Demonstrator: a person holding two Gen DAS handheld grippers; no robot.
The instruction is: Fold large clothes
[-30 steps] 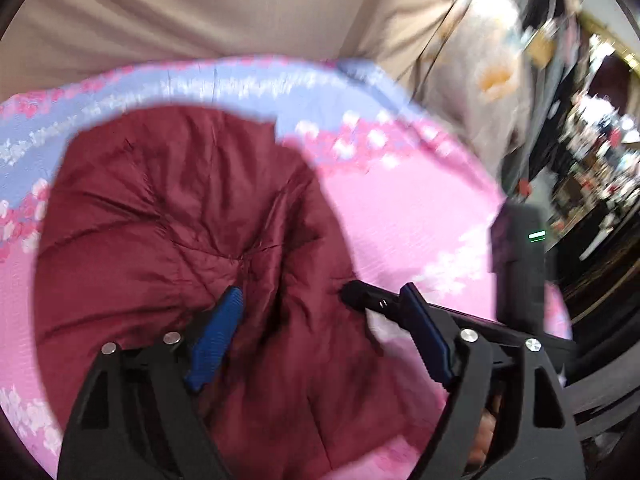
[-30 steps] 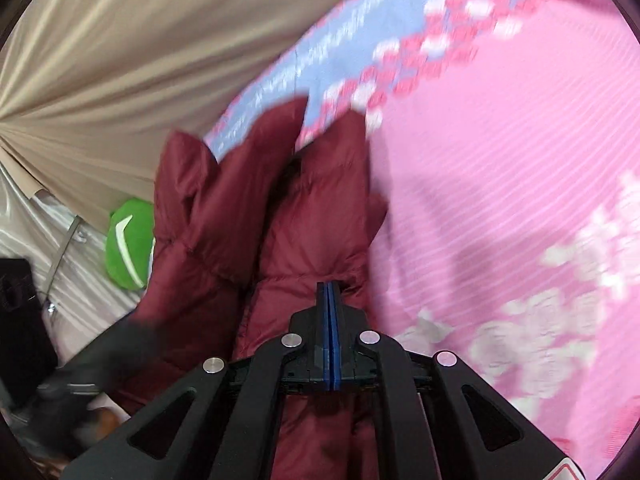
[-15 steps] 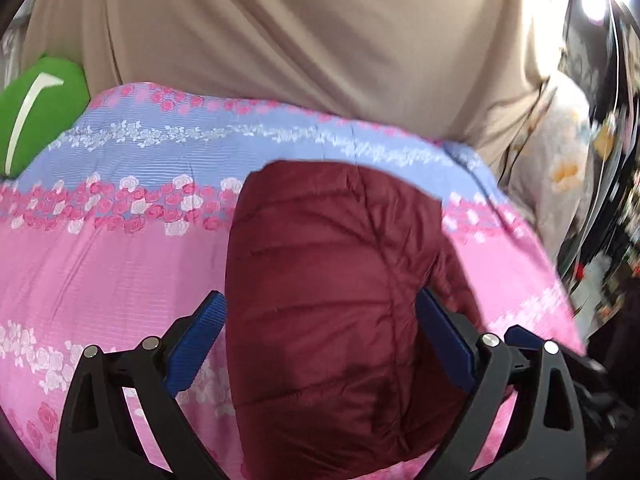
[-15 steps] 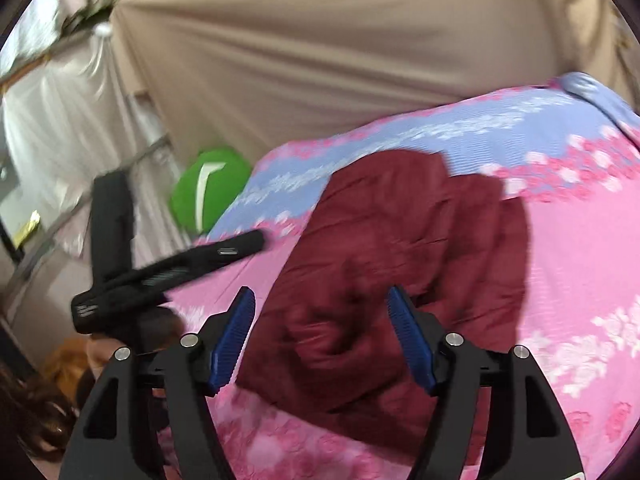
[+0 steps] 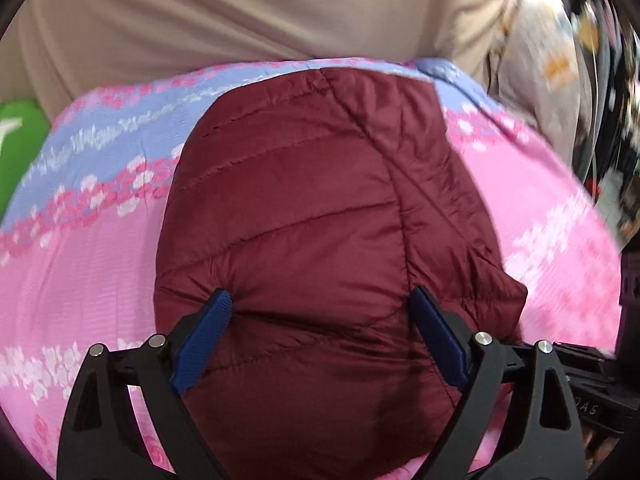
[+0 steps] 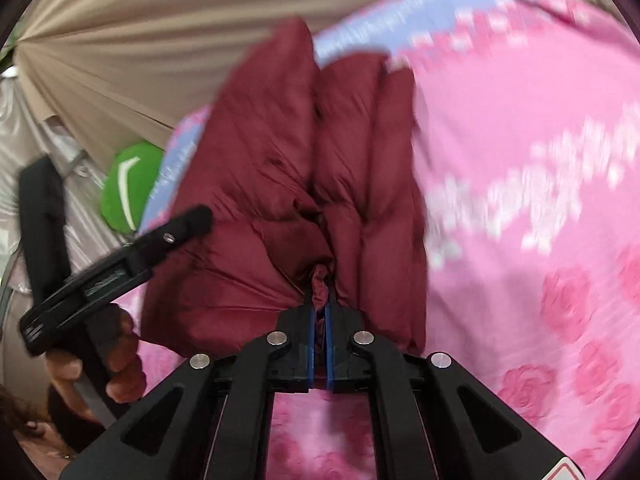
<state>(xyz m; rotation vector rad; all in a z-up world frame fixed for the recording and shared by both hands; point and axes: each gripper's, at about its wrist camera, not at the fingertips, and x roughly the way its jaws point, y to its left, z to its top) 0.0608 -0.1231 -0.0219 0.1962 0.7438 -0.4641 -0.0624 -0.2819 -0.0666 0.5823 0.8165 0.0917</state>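
A tan curtain [image 5: 240,20] hangs as the backdrop in both views, its folds fanning out from the upper left in the right wrist view. In front of it spreads the sheet [image 5: 560,208], pink with white flower bands and darker pink roses, with a lilac-blue floral stripe along its far edge. On the sheet lies the jacket [image 5: 320,240], a dark red quilted puffer folded into a compact bundle; in the left wrist view it fills the middle, its smooth stitched panels facing up and a diagonal seam running down its right side. In the right wrist view the bundle's layered folds run away from the camera, bunched toward the near edge. A green cushion [image 6: 130,186] with a white curved mark sits beside the sheet's far left corner, against the curtain. The left gripper [image 5: 320,308] is spread wide over the near end of the jacket, its blue pads [image 5: 208,332] on either side of the bundle and the left pad dimpling the fabric. The right gripper [image 6: 319,312] is pressed nearly together, pinching a small gathered fold of the jacket's near edge between its blue pads [image 6: 310,344].
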